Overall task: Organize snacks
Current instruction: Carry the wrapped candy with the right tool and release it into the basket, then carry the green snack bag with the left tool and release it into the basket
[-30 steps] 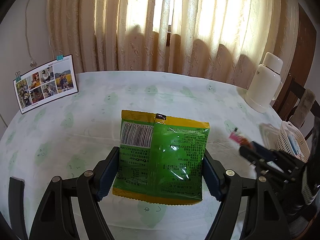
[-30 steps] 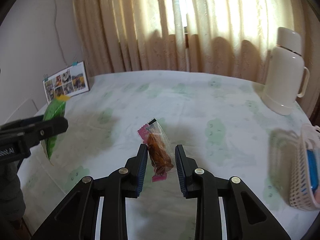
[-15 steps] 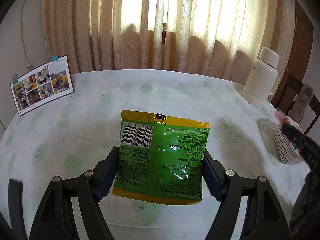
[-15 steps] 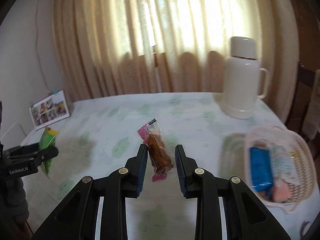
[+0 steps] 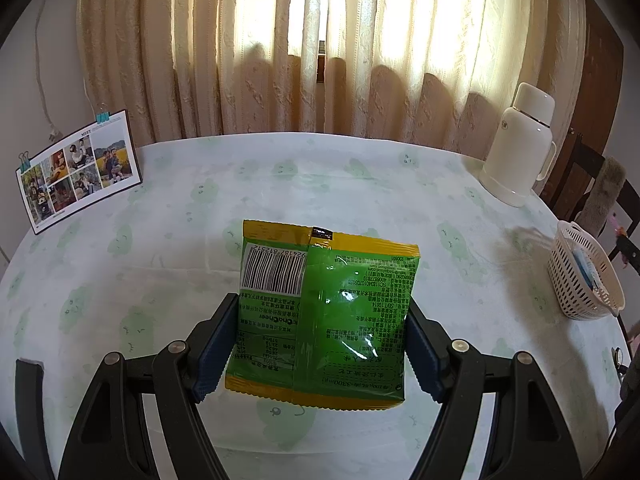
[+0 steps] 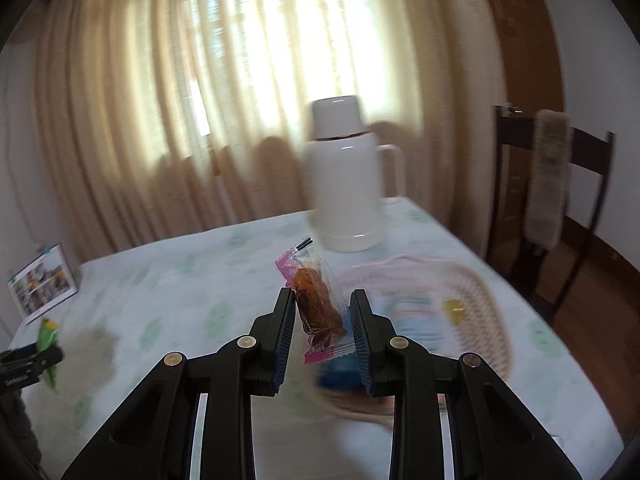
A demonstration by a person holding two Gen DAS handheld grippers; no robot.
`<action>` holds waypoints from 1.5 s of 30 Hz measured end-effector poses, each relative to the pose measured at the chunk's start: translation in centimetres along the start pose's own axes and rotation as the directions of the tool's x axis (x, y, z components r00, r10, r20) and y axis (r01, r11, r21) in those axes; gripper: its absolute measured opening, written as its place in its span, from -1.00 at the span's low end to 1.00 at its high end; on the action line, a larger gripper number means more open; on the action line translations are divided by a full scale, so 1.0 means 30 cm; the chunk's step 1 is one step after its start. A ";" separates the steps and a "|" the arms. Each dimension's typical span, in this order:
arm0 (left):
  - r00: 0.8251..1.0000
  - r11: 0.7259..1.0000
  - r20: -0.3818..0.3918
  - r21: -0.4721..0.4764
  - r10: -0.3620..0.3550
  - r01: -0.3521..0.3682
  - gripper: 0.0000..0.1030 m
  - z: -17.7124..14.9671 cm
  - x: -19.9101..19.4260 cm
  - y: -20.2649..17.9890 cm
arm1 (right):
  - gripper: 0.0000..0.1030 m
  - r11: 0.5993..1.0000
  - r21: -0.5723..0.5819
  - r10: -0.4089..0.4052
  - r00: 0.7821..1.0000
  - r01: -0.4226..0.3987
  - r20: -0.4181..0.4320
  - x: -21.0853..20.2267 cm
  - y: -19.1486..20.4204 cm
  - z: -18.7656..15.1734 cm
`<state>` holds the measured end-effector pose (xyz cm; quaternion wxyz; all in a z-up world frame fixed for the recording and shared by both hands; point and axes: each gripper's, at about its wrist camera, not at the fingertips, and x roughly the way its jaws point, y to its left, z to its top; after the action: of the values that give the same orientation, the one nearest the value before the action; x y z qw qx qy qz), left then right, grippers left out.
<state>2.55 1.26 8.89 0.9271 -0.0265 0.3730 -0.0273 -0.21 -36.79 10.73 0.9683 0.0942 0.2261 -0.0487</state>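
Snacks part-sorted — basket (image 6: 472,280) on the worktop (image 5: 360,184) already holds several. Right tool (image 6: 323,314) grips a pink-edged packet (image 6: 318,308) above it; left tool (image 5: 320,344) clamps the green bag (image 5: 328,312) — both remain.

Left gripper (image 5: 320,340) tilted downward, jaws part-way spread — pads pressed on both sides of what it carries. Right gripper (image 6: 323,320) angled slightly down, jaws narrow — clamped on its load, view motion-blurred.
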 end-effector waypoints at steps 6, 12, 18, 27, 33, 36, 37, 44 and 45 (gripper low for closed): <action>1.000 1.000 -0.012 0.010 -0.004 0.005 0.41 -0.004 0.004 -0.020 | -0.41 0.991 0.066 -0.117 0.993 0.117 -0.001 0.015 -0.137 -0.021; 1.000 0.999 -0.018 0.030 -0.011 0.012 0.41 -0.005 -0.004 -0.049 | -0.41 0.982 0.114 -0.147 0.989 0.150 -0.033 0.038 -0.217 -0.055; 1.000 0.998 -0.011 0.060 -0.028 0.028 0.41 0.011 -0.040 -0.094 | -0.27 0.975 0.161 -0.152 0.988 0.155 -0.030 0.040 -0.266 -0.073; 0.996 0.988 0.023 0.130 -0.084 0.080 0.41 0.076 -0.122 -0.209 | -0.21 0.961 0.210 -0.191 0.981 0.182 0.024 0.015 -0.317 -0.103; 0.990 0.976 0.017 0.169 -0.142 0.137 0.41 0.124 -0.134 -0.328 | -0.20 0.947 0.233 -0.246 0.965 0.219 0.090 -0.027 -0.336 -0.119; 0.986 0.968 0.019 0.194 -0.164 0.157 0.41 0.147 -0.132 -0.402 | -0.18 0.940 0.252 -0.266 0.957 0.231 0.115 -0.042 -0.348 -0.121; 0.985 0.965 0.021 0.203 -0.172 0.164 0.41 0.155 -0.131 -0.427 | -0.15 0.936 0.262 -0.275 0.953 0.236 0.125 -0.050 -0.354 -0.123; 0.970 0.941 0.005 0.242 -0.244 0.235 0.41 0.215 -0.094 -0.609 | 0.12 0.911 0.329 -0.313 0.936 0.247 0.162 -0.086 -0.386 -0.137; 0.967 0.937 -0.001 0.249 -0.254 0.246 0.41 0.219 -0.086 -0.635 | 0.14 0.907 0.339 -0.317 0.934 0.249 0.164 -0.091 -0.391 -0.140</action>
<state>4.64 -17.35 16.72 0.9179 0.0413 0.3456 -0.1905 -6.04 -47.25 6.39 0.9422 0.2066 0.1206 -0.2345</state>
